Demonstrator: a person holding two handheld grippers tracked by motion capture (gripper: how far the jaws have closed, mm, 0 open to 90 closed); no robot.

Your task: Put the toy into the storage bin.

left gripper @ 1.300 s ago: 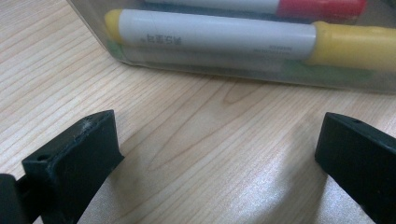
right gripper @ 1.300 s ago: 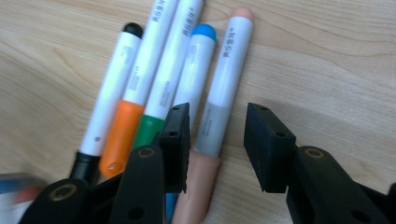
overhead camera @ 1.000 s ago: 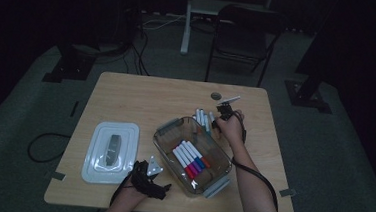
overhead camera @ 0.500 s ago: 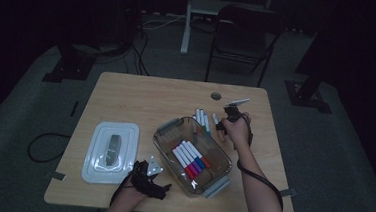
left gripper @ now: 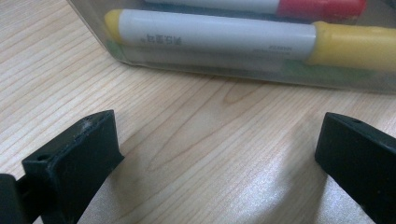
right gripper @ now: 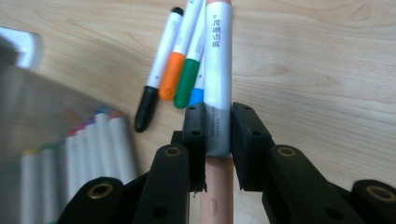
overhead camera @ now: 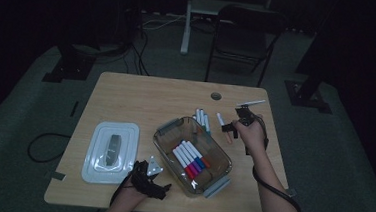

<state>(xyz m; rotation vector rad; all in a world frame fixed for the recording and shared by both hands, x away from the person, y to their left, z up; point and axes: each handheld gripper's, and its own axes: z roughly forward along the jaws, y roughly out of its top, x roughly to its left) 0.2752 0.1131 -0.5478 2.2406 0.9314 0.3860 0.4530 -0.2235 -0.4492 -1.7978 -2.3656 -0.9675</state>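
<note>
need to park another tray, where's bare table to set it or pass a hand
The far left of the table, beyond the lid and left of the cable hole, is bare. The near right corner is partly crossed by the forearm. It is crowded around the container, the loose markers and the right tool holding a marker.

The left gripper (left gripper: 219,158) hung low over the wooden desk (left gripper: 196,140), its two black fingers (left gripper: 74,158) spread wide with bare wood between them. Just beyond stood a clear container (left gripper: 93,28) holding a yellow-capped marker (left gripper: 224,37) and a red-capped marker (left gripper: 322,7).
</note>
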